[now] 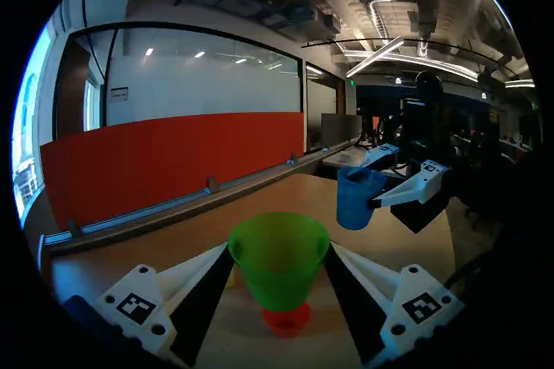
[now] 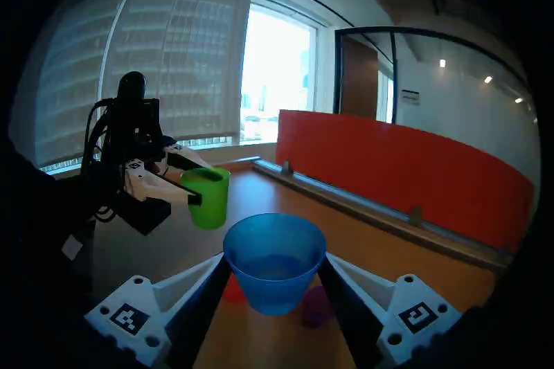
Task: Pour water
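Aloft, left gripper (image 1: 279, 251) clamps green cup (image 1: 279, 268), right gripper (image 2: 275, 259) blue cup (image 2: 275, 279); rims apart.

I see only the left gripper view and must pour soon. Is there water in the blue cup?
Observer: The right gripper view looks into the blue cup. A pale patch lies low inside; whether it is water, I cannot tell.
Operator: Is anything under it?
Observer: A purple cup sits on the table, low beside it on that view's right.
Operator: Does the right gripper hold it well?
Observer: Both fingers of the right gripper press on its sides.
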The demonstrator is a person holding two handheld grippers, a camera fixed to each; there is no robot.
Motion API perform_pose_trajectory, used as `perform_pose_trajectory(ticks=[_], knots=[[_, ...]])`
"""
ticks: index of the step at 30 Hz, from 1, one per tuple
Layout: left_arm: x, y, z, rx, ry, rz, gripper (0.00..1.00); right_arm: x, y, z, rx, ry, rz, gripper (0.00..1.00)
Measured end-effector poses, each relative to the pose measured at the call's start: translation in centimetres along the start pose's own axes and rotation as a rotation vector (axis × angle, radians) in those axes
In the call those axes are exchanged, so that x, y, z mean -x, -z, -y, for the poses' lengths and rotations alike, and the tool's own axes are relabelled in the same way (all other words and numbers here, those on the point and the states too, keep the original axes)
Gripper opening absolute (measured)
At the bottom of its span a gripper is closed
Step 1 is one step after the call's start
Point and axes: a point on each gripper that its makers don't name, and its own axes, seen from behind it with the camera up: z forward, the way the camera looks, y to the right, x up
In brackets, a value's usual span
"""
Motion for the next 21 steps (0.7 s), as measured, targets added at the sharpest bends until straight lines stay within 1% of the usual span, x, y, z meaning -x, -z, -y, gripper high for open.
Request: perform_pose_trajectory(ticks=[9,18,21], knots=[[-0.4,0.1,-1.1,0.015,-0.015,-0.007,0.88,-0.7,0.2,0.0,0.001,0.000,-0.036,0.89],[-0.9,0.2,-1.4,0.022,-0.010,-0.020,0.88,-2.6,0.5,-0.1,0.002,-0.008,-0.118,0.89],[-0.9,0.3,-1.5,0.024,-0.008,-0.023,0.88,-3.0,0.5,-0.2,0.003,-0.015,-0.136,0.89]])
